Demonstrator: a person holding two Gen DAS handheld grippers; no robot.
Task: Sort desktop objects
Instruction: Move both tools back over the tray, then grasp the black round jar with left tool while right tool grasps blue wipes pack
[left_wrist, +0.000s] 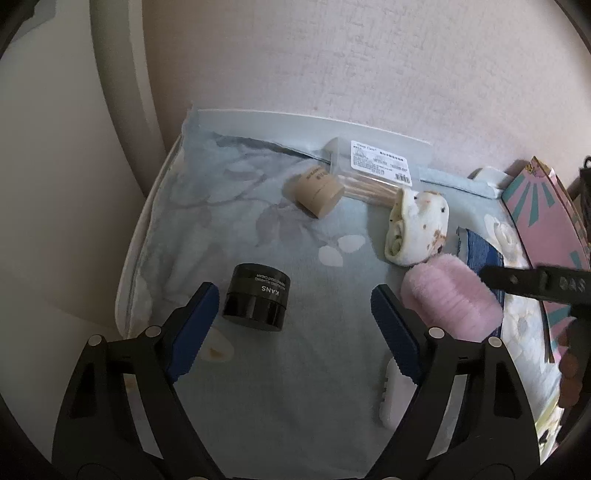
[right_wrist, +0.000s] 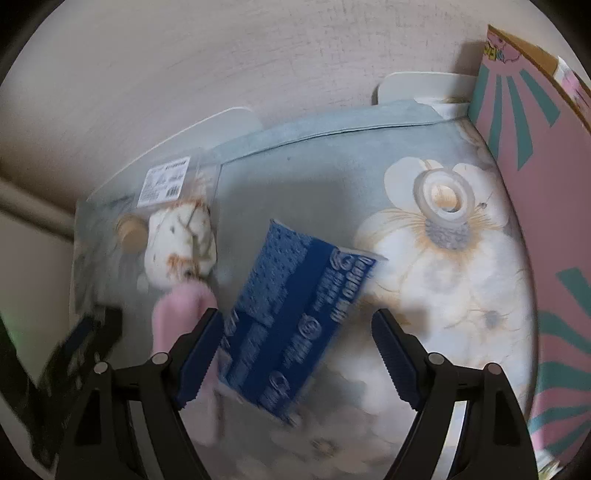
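My left gripper (left_wrist: 293, 310) is open and empty above the blue floral cloth (left_wrist: 295, 369). A black KANS jar (left_wrist: 256, 296) stands just inside its left finger. A pink rolled sock (left_wrist: 450, 301) lies beside its right finger, with a white patterned rolled sock (left_wrist: 417, 230) behind it. A tan cylinder (left_wrist: 318, 192) and a clear packet of sticks (left_wrist: 369, 173) lie at the back. My right gripper (right_wrist: 295, 332) is open and empty over a blue printed packet (right_wrist: 291, 317). A tape roll (right_wrist: 445, 199) lies further right.
A pink and teal cardboard box (right_wrist: 546, 184) stands along the right edge. A wall runs behind the table. A small white object (left_wrist: 391, 395) lies under my left gripper's right finger. The right gripper's body (left_wrist: 535, 282) shows at the left view's right edge.
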